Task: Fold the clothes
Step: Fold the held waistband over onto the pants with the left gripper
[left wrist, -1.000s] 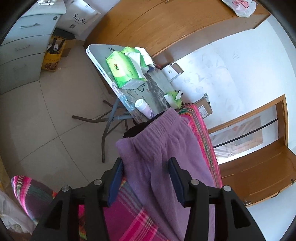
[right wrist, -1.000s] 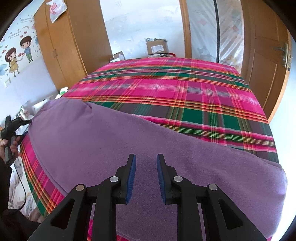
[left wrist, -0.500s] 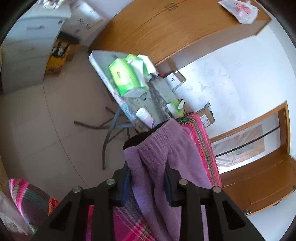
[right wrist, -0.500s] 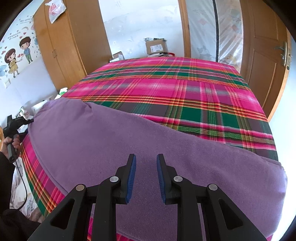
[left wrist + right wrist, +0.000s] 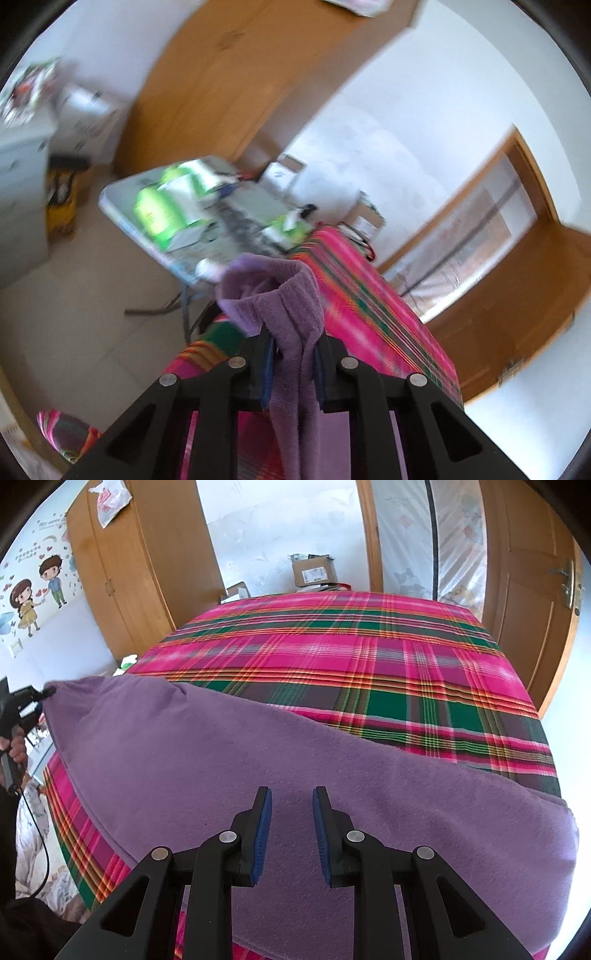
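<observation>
A purple fleece garment (image 5: 295, 760) lies spread across the near part of a bed with a pink and green plaid cover (image 5: 351, 657). My left gripper (image 5: 293, 339) has its jaws closing on the garment's bunched corner (image 5: 291, 302), and the fabric is pinched between the pads and raised off the bed. The right wrist view shows that gripper (image 5: 26, 701) at the far left edge with the corner pulled up to it. My right gripper (image 5: 291, 801) hovers open over the middle of the garment, with nothing between its fingers.
A folding table (image 5: 122, 206) with green packs (image 5: 162, 210) stands beside the bed's corner. A wooden wardrobe (image 5: 122, 576), a cardboard box (image 5: 314, 570) and a wooden door (image 5: 532, 572) ring the bed. A person's hand (image 5: 16, 746) holds the left gripper's handle.
The left gripper's jaws have closed from wide open onto the garment's corner, and it has risen and rolled, lifting the fabric. The right gripper has not moved.
</observation>
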Motion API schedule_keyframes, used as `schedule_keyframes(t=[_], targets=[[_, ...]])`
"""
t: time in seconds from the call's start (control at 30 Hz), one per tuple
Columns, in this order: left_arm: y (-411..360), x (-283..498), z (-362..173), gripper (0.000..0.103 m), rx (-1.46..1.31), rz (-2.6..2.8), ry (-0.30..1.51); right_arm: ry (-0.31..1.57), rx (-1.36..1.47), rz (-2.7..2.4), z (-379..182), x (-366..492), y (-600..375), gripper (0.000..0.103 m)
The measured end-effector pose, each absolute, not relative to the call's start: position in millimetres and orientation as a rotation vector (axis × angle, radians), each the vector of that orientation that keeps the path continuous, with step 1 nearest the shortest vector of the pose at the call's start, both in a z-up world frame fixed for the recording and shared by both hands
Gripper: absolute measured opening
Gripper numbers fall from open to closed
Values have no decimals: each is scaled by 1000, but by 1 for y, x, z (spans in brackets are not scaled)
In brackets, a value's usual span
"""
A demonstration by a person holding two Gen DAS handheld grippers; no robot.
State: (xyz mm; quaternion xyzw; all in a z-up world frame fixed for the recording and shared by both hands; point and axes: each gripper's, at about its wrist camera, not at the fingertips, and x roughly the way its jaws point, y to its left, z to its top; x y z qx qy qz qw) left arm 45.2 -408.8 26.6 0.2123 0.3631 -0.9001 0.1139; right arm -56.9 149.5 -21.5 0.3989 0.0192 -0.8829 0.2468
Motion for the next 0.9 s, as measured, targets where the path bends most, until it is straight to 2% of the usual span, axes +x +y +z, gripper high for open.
schedule_keyframes(t=[0.4, 0.6, 0.7, 0.8, 0.9], targets=[[-255, 10, 91, 17, 768, -3153, 604, 8, 1086, -2412, -21, -53, 155, 24], [-139, -9, 52, 17, 1153, -3356, 244, -19, 1081, -2417, -21, -50, 161, 24], [-97, -21, 11, 17, 1431, -3343, 104, -25, 1080, -2417, -20, -49, 163, 24], [-72, -17, -13, 17, 1566, -3274, -59, -26, 1078, -2414, -18, -49, 165, 24], [-80, -7, -11, 18, 1545, -3291, -34, -32, 1067, -2409, -15, -49, 165, 24]])
